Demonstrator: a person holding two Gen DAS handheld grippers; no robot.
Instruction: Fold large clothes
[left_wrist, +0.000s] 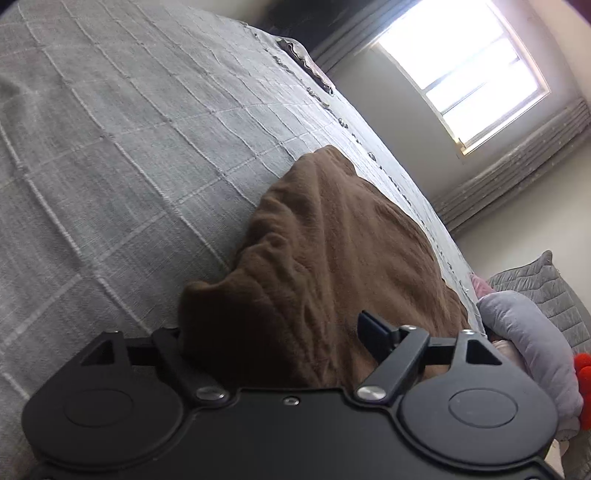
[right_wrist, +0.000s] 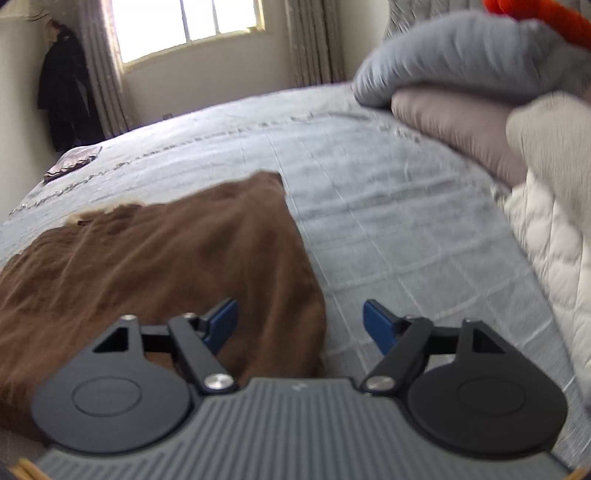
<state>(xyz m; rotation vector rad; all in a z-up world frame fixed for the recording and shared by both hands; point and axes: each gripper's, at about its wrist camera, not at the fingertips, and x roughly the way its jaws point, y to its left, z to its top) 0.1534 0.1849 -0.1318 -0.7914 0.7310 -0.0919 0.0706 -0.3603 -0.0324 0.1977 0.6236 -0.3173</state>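
Observation:
A large brown fleece garment (left_wrist: 332, 243) lies crumpled on the grey checked bedspread (left_wrist: 110, 147). In the left wrist view my left gripper (left_wrist: 273, 328) is open, its jaws wide apart, with the near edge of the brown cloth bunched between them; the left finger is hidden by cloth. In the right wrist view the garment (right_wrist: 166, 251) spreads to the left over the bedspread (right_wrist: 388, 229). My right gripper (right_wrist: 299, 325) is open, its blue pads (right_wrist: 376, 325) straddling the garment's right edge, holding nothing.
Pillows and folded bedding (right_wrist: 461, 74) are piled at the right, with a white quilt (right_wrist: 554, 229) beside them and an orange item (right_wrist: 535, 18) on top. A small patterned cloth (right_wrist: 74, 162) lies at the far bed corner. A window (right_wrist: 188, 26) and curtains stand behind.

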